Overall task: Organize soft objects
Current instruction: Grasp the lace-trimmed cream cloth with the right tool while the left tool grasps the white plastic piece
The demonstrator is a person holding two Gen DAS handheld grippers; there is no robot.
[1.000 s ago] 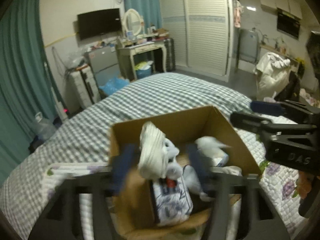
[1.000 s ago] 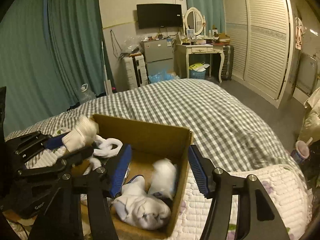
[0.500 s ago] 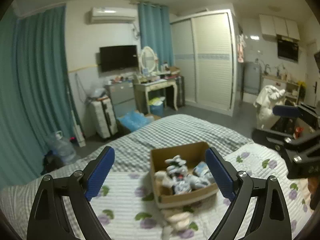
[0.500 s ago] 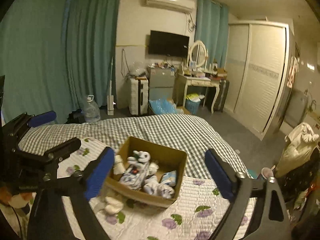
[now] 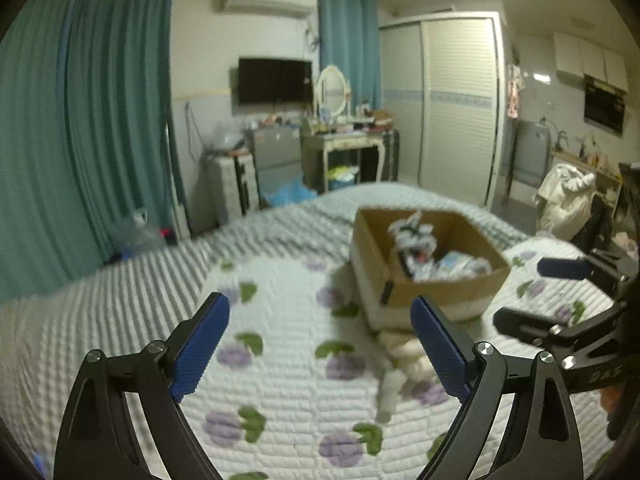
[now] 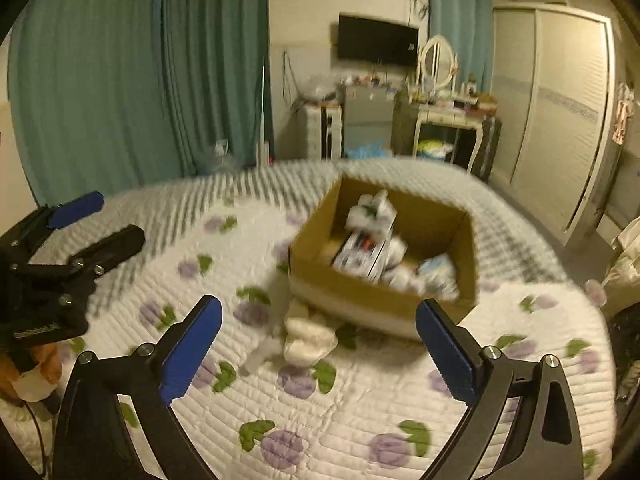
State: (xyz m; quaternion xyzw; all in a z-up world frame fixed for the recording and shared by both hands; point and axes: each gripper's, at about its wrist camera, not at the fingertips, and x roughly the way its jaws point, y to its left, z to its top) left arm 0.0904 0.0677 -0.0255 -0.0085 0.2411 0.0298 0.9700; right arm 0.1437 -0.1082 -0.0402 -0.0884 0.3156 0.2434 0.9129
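A brown cardboard box (image 5: 448, 294) (image 6: 360, 288) stands on the floral quilt and holds several white and patterned soft items (image 5: 416, 240) (image 6: 366, 240). A cream rolled soft item (image 6: 308, 338) (image 5: 404, 354) lies on the quilt just in front of the box. My left gripper (image 5: 320, 350) is open and empty above the quilt, left of the box; it also shows in the right wrist view (image 6: 94, 218). My right gripper (image 6: 318, 350) is open and empty, hovering over the cream item; it also shows in the left wrist view (image 5: 532, 294).
The bed has a floral quilt (image 6: 320, 420) over a grey checked cover (image 5: 120, 280). An orange and white plush (image 6: 32, 372) lies at the left edge. Teal curtains, a dresser (image 5: 340, 148) and a wardrobe stand beyond the bed.
Both grippers have pulled back from the box and dropped lower toward the quilt. The left one let go of a white soft item into the box a second ago. Both stay open.
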